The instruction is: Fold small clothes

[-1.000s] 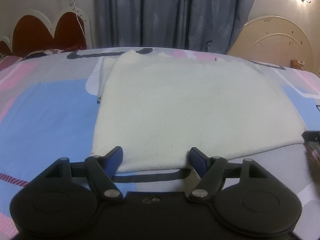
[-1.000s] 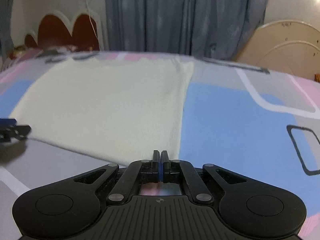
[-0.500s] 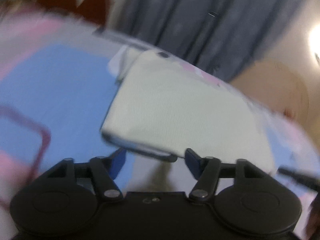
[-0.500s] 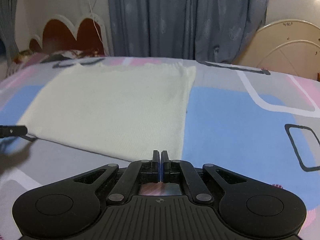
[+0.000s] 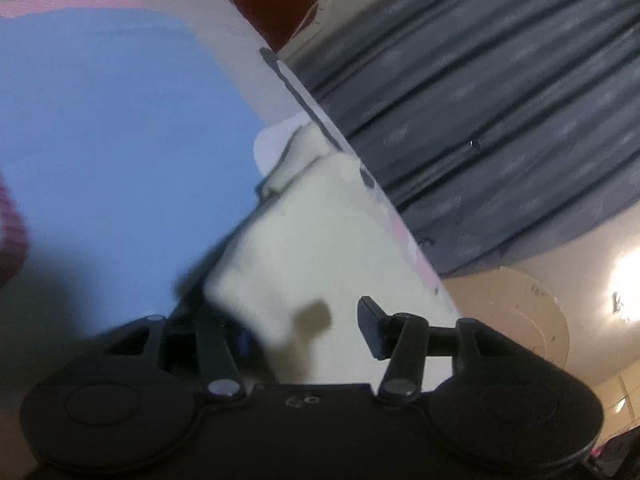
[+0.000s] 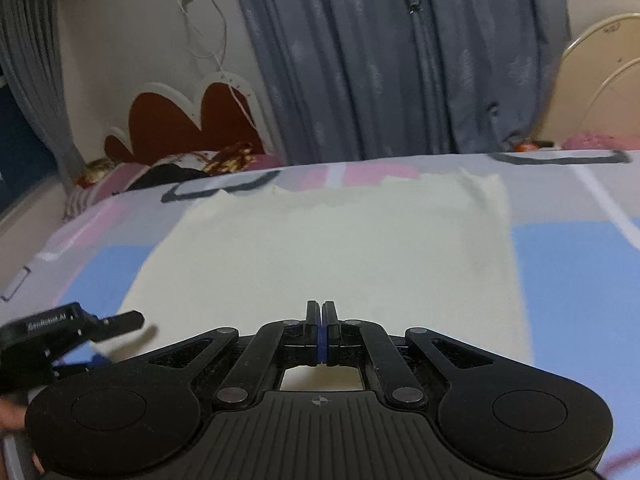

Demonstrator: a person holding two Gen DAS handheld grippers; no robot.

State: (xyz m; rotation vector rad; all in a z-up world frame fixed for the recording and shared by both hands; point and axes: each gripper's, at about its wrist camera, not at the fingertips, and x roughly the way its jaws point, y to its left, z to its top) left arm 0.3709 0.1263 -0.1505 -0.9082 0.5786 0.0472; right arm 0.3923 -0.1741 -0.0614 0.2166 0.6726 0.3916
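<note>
Two grippers work over one cream knit garment (image 6: 332, 264) that lies spread flat on a bed sheet (image 6: 572, 264) printed in blue, pink and grey blocks with dark outlined rectangles. In the right wrist view the garment covers the middle of the bed, its far edge slightly ragged near the far edge of the bed and its right side running straight down toward the near edge.

The right gripper (image 6: 322, 332) is clenched, its blue-lined pads pressed flat together with nothing between them, and it hangs above the near part of the garment. The left gripper (image 6: 116, 340) shows at the left of that view, rolled onto its side at the garment's near left corner.

In the left wrist view the whole scene is tilted and blurred. The left gripper (image 5: 308, 328) has its jaws closing, and the garment's near corner (image 5: 280, 280) lies between them; the right finger (image 5: 370, 326) stands clear of the cloth with a gap, so the pads are not yet pressing. The left finger is mostly hidden behind the blurred cloth edge.

Beyond the bed hang grey-blue curtains (image 6: 360, 60). A red headboard with a white scalloped rim (image 6: 176, 120) stands at the far left corner, and a cream rounded board (image 6: 600, 80) at the far right.
</note>
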